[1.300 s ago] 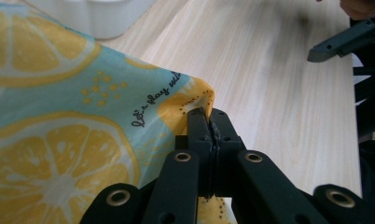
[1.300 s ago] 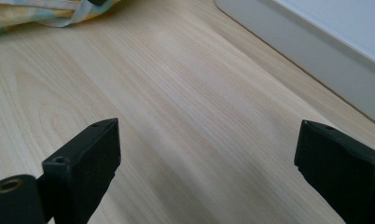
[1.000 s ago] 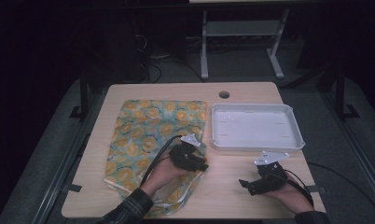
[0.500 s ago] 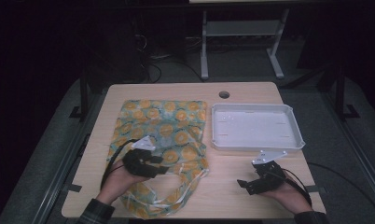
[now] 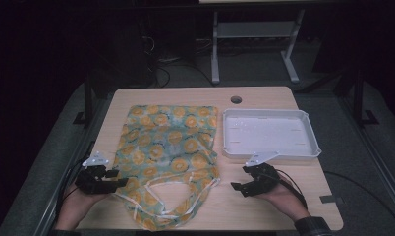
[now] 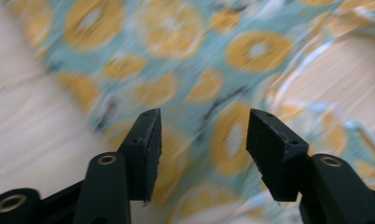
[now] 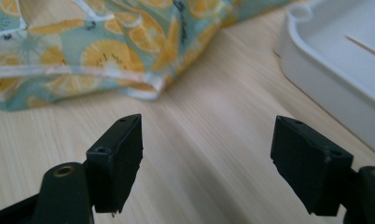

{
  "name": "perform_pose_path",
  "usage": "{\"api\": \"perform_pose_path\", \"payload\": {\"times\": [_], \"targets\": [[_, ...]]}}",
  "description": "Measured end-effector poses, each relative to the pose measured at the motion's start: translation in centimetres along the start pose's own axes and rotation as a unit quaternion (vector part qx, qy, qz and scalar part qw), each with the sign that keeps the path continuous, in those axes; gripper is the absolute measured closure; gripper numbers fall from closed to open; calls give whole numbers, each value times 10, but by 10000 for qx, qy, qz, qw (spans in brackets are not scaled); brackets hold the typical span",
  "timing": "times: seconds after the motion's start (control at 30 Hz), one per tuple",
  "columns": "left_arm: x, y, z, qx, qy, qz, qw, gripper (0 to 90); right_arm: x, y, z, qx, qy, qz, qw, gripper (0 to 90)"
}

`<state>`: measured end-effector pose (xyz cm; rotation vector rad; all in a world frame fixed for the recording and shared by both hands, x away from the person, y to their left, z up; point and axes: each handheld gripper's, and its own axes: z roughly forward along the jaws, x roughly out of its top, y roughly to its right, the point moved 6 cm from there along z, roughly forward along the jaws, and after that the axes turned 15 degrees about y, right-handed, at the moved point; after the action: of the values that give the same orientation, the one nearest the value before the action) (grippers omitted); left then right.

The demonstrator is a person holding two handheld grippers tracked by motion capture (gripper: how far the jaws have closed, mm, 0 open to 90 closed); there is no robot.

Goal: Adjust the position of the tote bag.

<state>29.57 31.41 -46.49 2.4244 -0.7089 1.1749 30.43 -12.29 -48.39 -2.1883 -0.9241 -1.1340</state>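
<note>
The fabric bag [image 5: 168,157], teal with orange slices printed on it, lies flat on the left half of the wooden table [image 5: 264,201], its handles [image 5: 185,189] toward the near edge. At its near left corner sits the left gripper [image 5: 118,183], held in the person's left hand [image 5: 75,206]; its jaws have just been opening and now stand apart with nothing between them, the printed cloth just ahead of them in the left gripper view. To the right of the bag stands a white tray [image 5: 269,132], set apart from the cloth. Near the tray's front rim, the right gripper [image 5: 237,187] hovers over bare wood; its jaws have just been closing, yet they remain wide and grip nothing.
</note>
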Motion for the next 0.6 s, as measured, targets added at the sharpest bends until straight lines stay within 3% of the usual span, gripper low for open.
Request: {"api": "perform_pose_path", "payload": {"times": [0.2, 0.3, 0.47, 0.6], "targets": [[-16, -18, -6, 204, -175, -188, 9995, 409, 12, -10, 29, 209, -52, -97, 9997, 274], [-23, -23, -3, 152, -307, -353, 9988, 420, 17, -13, 41, 242, -92, -115, 9996, 315], [-28, -23, -1, 12, -582, -381, 9976, 590, 19, -17, 54, 374, -230, -45, 9990, 469], [-29, -23, 0, -71, -764, -357, 9964, 801, 15, -17, 61, 441, -451, -9, 9980, 697]]}}
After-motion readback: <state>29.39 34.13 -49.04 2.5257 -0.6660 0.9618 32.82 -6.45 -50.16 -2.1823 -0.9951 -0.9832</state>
